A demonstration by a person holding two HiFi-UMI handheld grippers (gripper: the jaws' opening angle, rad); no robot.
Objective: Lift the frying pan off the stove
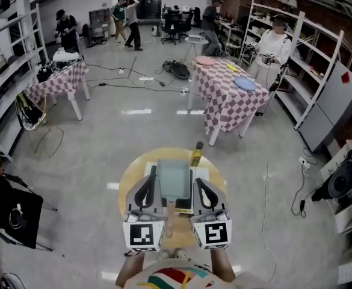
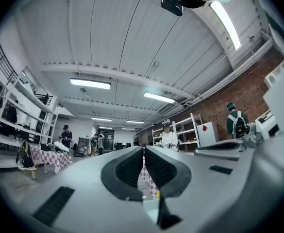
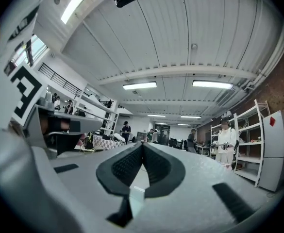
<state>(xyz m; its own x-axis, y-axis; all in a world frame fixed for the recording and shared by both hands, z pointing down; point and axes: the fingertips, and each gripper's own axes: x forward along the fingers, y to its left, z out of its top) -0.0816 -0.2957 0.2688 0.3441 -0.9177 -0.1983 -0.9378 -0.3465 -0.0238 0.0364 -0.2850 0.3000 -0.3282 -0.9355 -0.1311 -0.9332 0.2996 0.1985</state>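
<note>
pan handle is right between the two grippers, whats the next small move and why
Probably open the right gripper and tip it down onto the handle. Both it and the left gripper are shut and empty, pointing out across the room, while the pan sits on the stove with its handle toward the person, between them.

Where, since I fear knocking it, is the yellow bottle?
Head view: the yellow bottle stands at the round table's far edge, right of centre, just beyond the frying pan's far right corner.
</note>
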